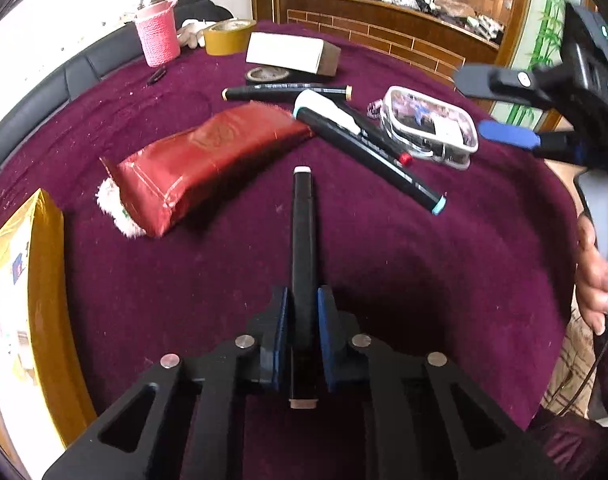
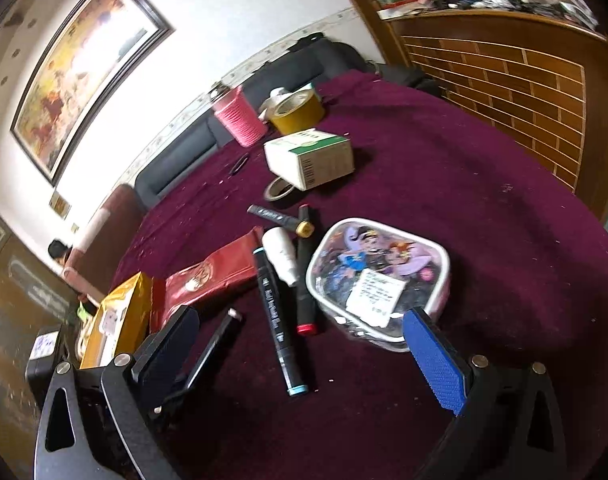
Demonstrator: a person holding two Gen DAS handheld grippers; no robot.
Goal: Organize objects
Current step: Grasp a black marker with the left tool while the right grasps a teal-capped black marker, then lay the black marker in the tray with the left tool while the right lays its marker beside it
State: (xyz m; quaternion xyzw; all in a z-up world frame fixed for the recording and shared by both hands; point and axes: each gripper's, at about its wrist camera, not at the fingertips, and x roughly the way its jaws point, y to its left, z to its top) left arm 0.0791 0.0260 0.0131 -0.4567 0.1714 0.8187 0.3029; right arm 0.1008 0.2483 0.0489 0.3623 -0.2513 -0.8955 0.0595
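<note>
— Nearest?
— Left gripper (image 1: 303, 312), blue-padded, clamped on a black marker (image 1: 303, 216); long axis straight ahead, pale cap pointing away, above the maroon fuzzy tablecloth (image 1: 444, 280).
— And the right gripper (image 2: 300, 344)?
— Spread wide, gripping nothing.
— Containers?
— Clear rounded pouch (image 2: 378, 276) with cartoon print, dark jumble and a white note inside. Beside it, loose markers: teal-capped marker (image 2: 278, 320), red-capped marker (image 2: 306, 276).
— Farther?
— Glossy red foil packet (image 1: 208, 160), then white cardboard box (image 2: 308, 158), yellow tape roll (image 2: 298, 110), pink knitted-sleeve bottle (image 2: 240, 118).
</note>
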